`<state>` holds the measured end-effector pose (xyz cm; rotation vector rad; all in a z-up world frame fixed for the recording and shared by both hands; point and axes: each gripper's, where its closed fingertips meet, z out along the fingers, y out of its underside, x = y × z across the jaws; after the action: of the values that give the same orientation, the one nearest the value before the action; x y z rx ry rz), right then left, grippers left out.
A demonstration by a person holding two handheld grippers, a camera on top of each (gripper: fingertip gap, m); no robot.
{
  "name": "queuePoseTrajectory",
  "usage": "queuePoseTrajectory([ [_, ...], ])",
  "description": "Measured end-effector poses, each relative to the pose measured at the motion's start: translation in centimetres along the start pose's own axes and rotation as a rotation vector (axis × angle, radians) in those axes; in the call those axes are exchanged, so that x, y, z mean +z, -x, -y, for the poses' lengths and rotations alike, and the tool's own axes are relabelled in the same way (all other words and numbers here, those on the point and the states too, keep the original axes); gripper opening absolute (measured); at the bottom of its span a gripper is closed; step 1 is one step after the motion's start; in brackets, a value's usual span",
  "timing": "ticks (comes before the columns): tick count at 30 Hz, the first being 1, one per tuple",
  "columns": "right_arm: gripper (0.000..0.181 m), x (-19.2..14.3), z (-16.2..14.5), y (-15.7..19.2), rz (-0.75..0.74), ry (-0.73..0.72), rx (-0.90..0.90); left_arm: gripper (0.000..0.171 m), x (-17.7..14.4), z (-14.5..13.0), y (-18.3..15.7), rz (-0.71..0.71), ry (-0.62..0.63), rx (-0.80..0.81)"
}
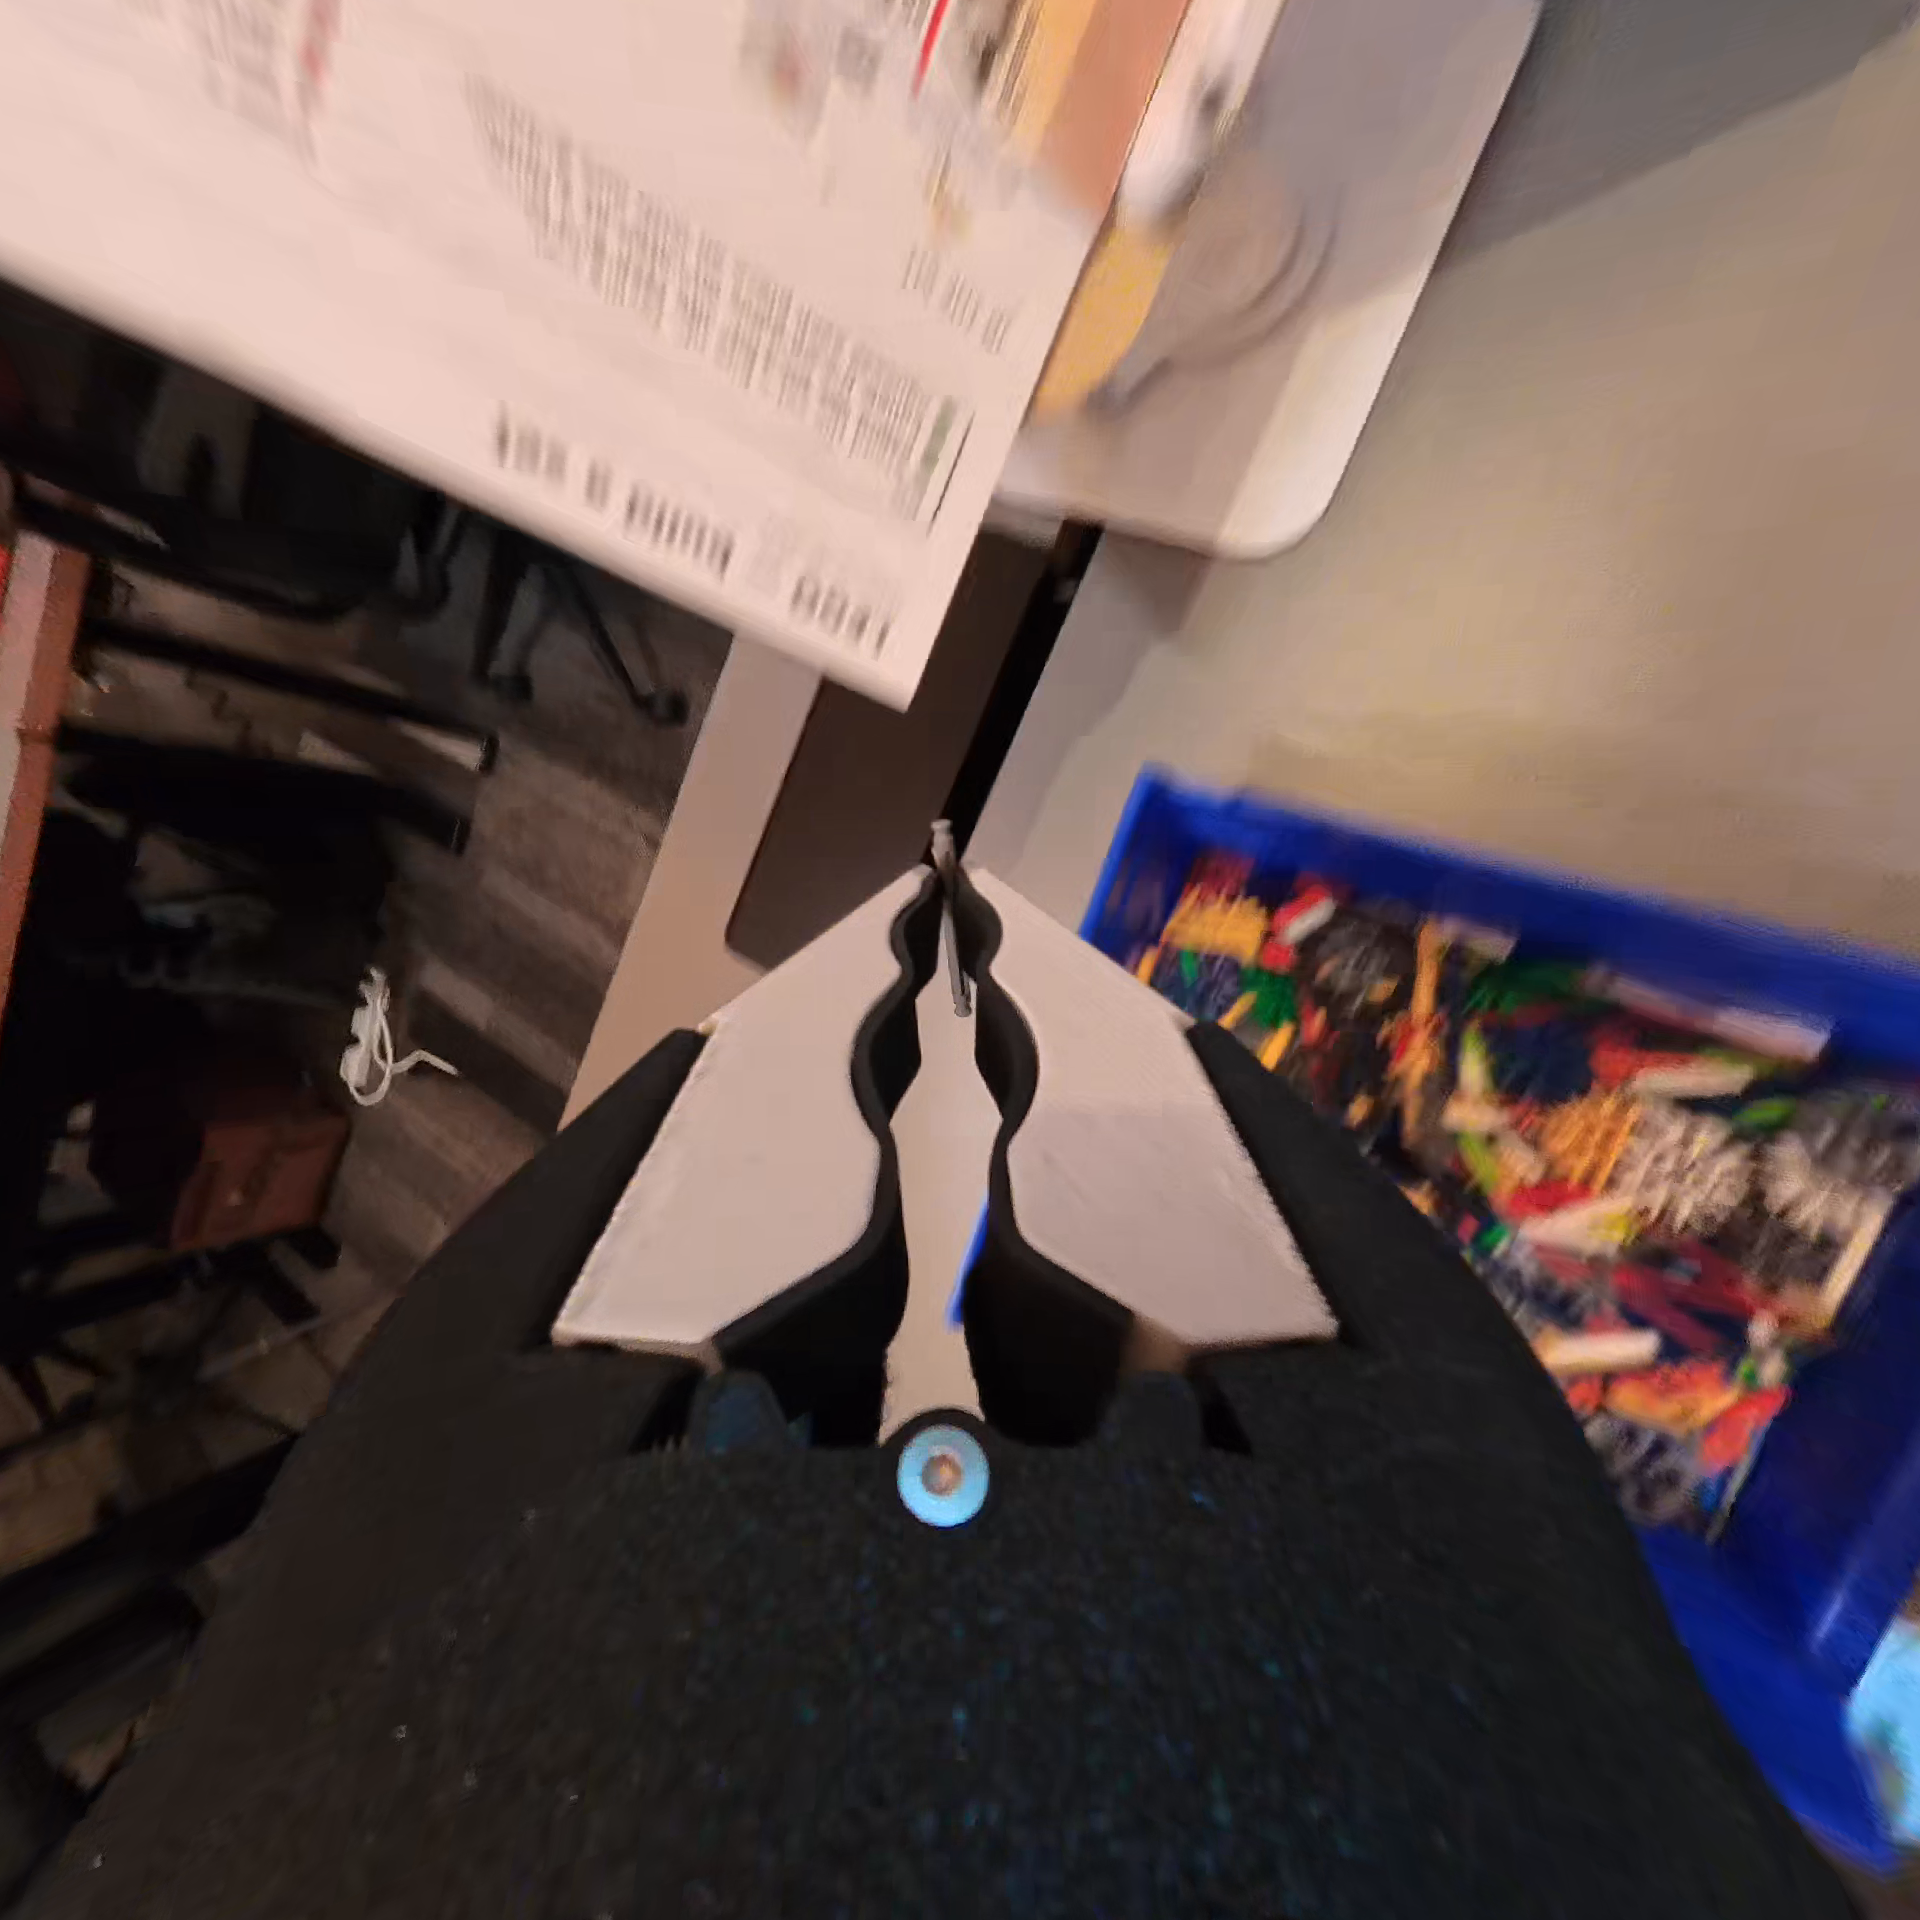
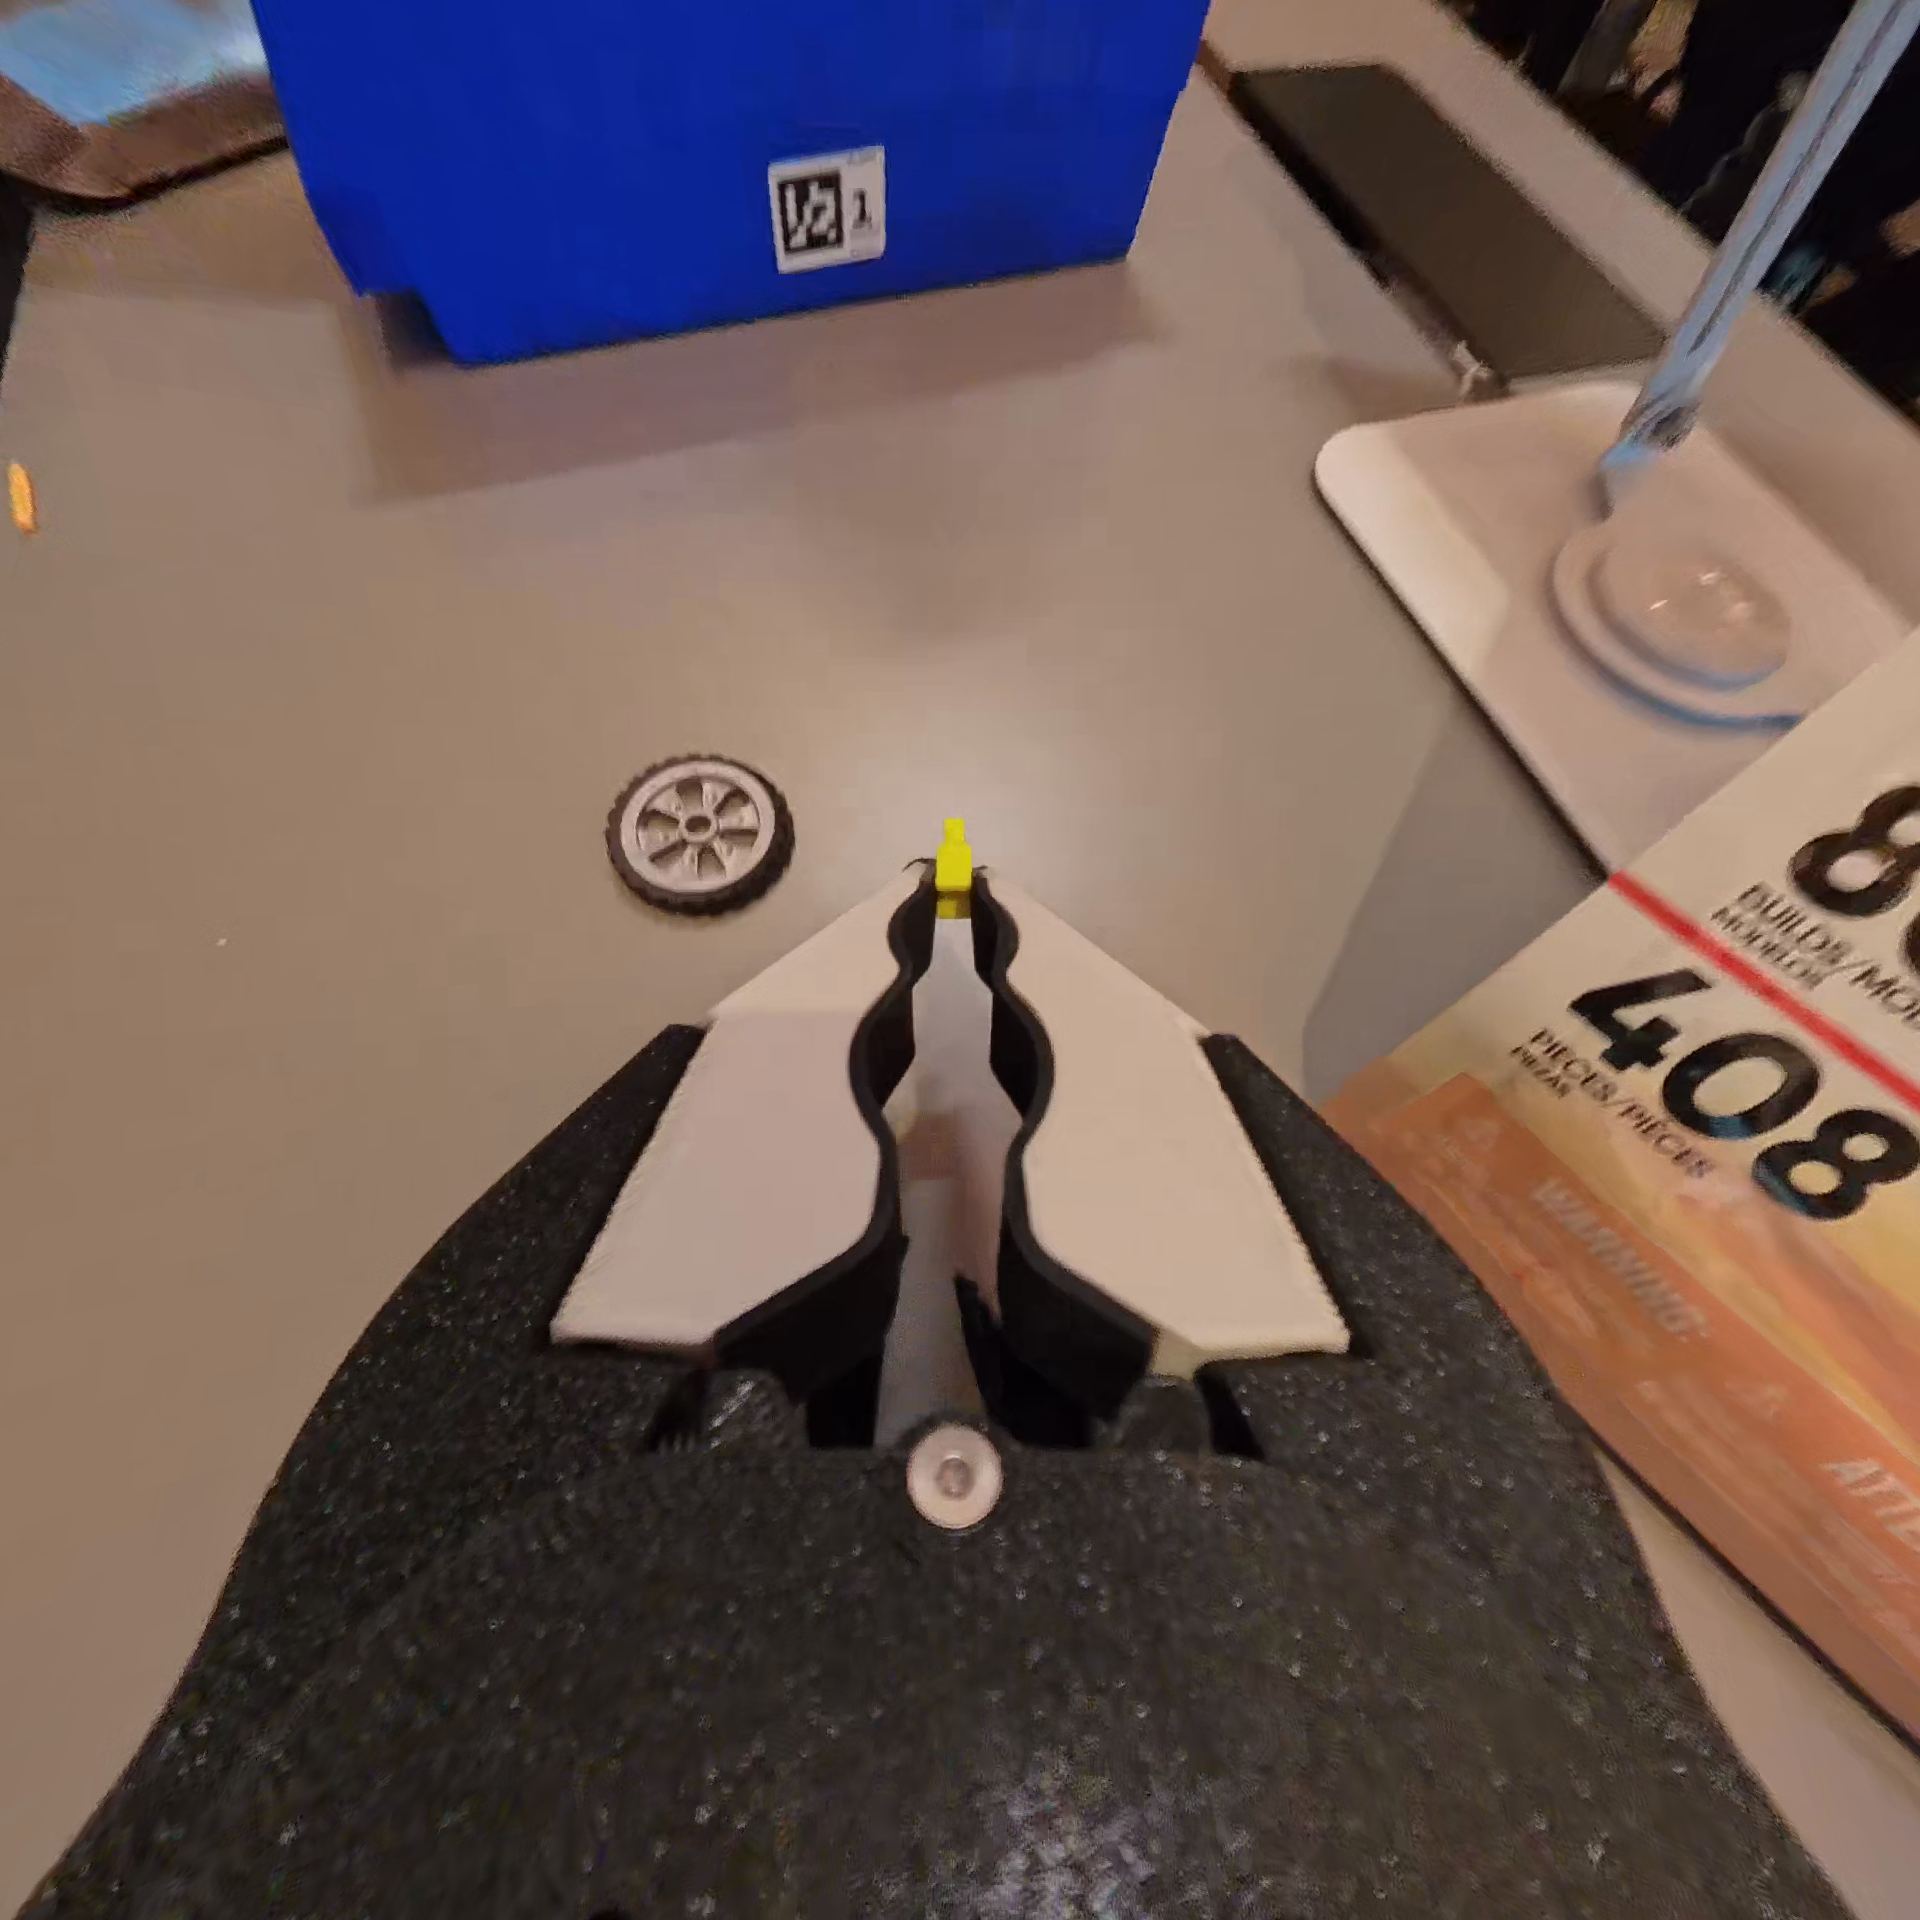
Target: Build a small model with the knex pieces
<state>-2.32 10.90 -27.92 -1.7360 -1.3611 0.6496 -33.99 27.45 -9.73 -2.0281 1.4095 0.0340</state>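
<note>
My left gripper (image 1: 943, 871) is shut on a thin grey rod (image 1: 952, 940) that sticks out past the fingertips. It is held in the air, over the table edge, with the blue bin (image 1: 1558, 904) of mixed coloured pieces to its right. My right gripper (image 2: 951, 883) is shut on a small yellow piece (image 2: 953, 864) a little above the grey table (image 2: 416, 675). A small grey wheel with a black tyre (image 2: 699, 835) lies flat on the table just left of the right fingertips.
A printed cardboard box (image 1: 582, 260) stands at the table's edge; it also shows at the right in the right wrist view (image 2: 1714, 1143). A white lamp base (image 2: 1538, 540) sits behind it. The blue bin (image 2: 727, 156) stands at the back. A small orange piece (image 2: 21, 497) lies far left. About 40 cm separates my left fingertips from my right.
</note>
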Motion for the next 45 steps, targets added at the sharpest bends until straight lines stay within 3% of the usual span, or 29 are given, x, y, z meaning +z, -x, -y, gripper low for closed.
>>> queuePoseTrajectory([
  [2, 0.006, -0.1, 1.1, 0.5, -0.02, -0.026, -0.034, 0.0, 0.1, 4.8, -3.9, -0.022, -0.092, -0.02],
  [7, 0.006, -1.1, 3.7, 2.5, -0.028, -0.107, -0.106, 0.0, 0.3, 12.5, -15.6, -0.1, -0.3, -0.116],
  [14, 0.006, -3.6, 5.6, 4.9, 0.026, -0.239, -0.128, 0.0, 1.9, 14.2, -32.1, -0.21, -0.488, -0.205],
  [17, 0.006, -4.4, 5.6, 6.5, 0.095, -0.277, -0.134, 0.0, 3.4, 13.4, -36.2, -0.199, -0.51, -0.241],
  [19, 0.006, -4.2, 4.9, 7.3, 0.101, -0.244, -0.159, 0.0, 3.8, 12.9, -37.4, -0.197, -0.538, -0.289],
  [22, 0.006, -3.9, 4.3, 8.7, 0.115, -0.214, -0.194, 0.0, 4.8, 12.1, -38.8, -0.307, -0.59, -0.434],
  [25, 0.006, -3.3, 3.9, 9.6, 0.115, -0.19, -0.227, 0.0, 6.3, 10.9, -39.9, -0.467, -0.579, -0.578],
  [29, 0.006, -1.9, 2.6, 10.4, 0.094, -0.113, -0.289, 0.0, 8.3, 8.7, -39.9, -0.511, -0.523, -0.661],
  [34, 0.006, 0.1, 1.0, 10.7, 0.055, -0.01, -0.347, 0.0, 9.6, 7.8, -41.0, -0.522, -0.463, -0.632],
  [45, 0.006, 1.3, -0.1, 10.8, 0.026, 0.065, -0.385, 0.0, 10.9, 7.2, -42.2, -0.462, -0.366, -0.534],
])
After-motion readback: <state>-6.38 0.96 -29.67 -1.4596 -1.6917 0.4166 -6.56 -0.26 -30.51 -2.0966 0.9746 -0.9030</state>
